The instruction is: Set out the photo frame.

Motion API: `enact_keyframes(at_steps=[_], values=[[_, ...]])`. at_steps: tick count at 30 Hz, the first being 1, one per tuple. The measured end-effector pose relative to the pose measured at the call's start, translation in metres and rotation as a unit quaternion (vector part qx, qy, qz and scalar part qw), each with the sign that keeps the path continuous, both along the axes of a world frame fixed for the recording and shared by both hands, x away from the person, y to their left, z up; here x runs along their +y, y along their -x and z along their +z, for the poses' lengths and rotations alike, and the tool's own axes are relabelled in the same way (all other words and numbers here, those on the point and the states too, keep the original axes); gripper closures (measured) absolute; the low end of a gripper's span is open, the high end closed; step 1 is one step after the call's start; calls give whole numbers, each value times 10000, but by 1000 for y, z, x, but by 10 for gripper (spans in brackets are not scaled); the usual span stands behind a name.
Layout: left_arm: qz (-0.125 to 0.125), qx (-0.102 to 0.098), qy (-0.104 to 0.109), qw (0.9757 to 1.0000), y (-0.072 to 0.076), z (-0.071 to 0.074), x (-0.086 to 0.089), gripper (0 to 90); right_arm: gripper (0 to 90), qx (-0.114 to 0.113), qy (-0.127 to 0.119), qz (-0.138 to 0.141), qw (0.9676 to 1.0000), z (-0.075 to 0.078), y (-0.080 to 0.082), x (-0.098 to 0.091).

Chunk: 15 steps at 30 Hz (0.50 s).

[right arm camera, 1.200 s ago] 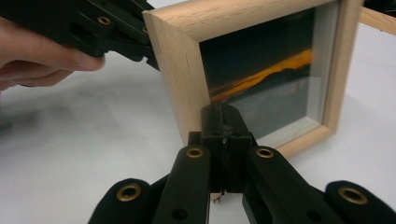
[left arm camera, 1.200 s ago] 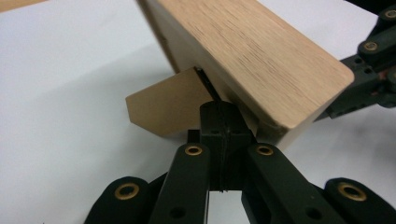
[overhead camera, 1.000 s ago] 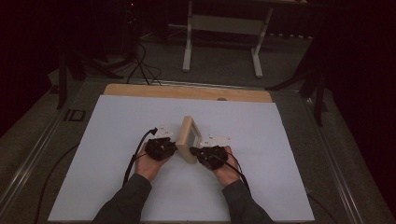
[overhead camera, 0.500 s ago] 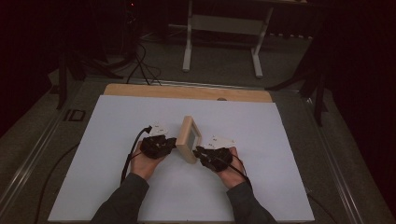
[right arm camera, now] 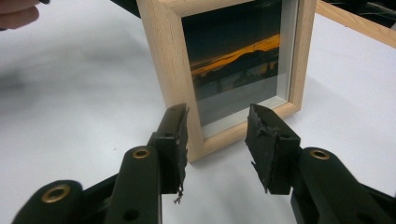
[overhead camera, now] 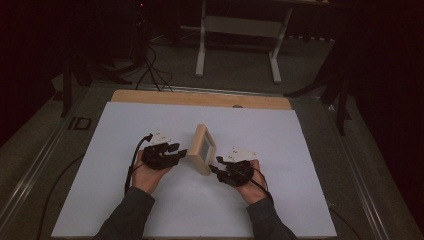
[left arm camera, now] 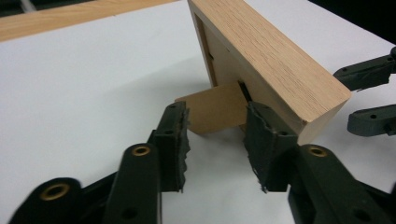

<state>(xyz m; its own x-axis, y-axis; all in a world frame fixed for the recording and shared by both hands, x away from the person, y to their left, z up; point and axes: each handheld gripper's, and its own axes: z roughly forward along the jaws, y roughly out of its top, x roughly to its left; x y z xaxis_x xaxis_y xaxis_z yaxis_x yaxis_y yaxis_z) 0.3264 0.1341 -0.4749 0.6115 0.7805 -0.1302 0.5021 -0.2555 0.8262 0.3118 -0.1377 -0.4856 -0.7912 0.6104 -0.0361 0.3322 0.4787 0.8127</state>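
Observation:
A light wooden picture frame (overhead camera: pixel 202 148) stands upright on the white table sheet (overhead camera: pixel 120 130), propped on its back stand (left arm camera: pixel 212 109). Its front holds a sunset photo (right arm camera: pixel 236 56). My left gripper (overhead camera: pixel 181 152) is at the frame's back, its jaws just opened; the stand lies just beyond its fingertips (left arm camera: pixel 175 135), untouched. My right gripper (overhead camera: pixel 215 169) faces the frame's front lower corner (right arm camera: pixel 198 144), and its jaws have also just been opening, with the pads off the wood. The right gripper's jaws (left arm camera: pixel 369 98) show past the frame's edge in the left gripper view.
A wooden board edge (overhead camera: pixel 200 98) runs along the back of the sheet. Behind the table, on the dark floor, are a white metal stand (overhead camera: pixel 235 45) and loose cables (overhead camera: pixel 150 65). Bare sheet lies left, right and in front of the frame.
Both grippers went from shut to open. The left hand drew back a little to the left, away from the frame, which stays upright in place.

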Motion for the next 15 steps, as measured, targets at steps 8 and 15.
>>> enact_keyframes(at_steps=[8,15], values=[[113,-82,195,9997,6,9,7,523,540,56,-8,-56,10000,-1,-1,-2],[65,-161,294,9994,11,18,8,490,515,135,-31,-85,9999,-2,-2,-3]])
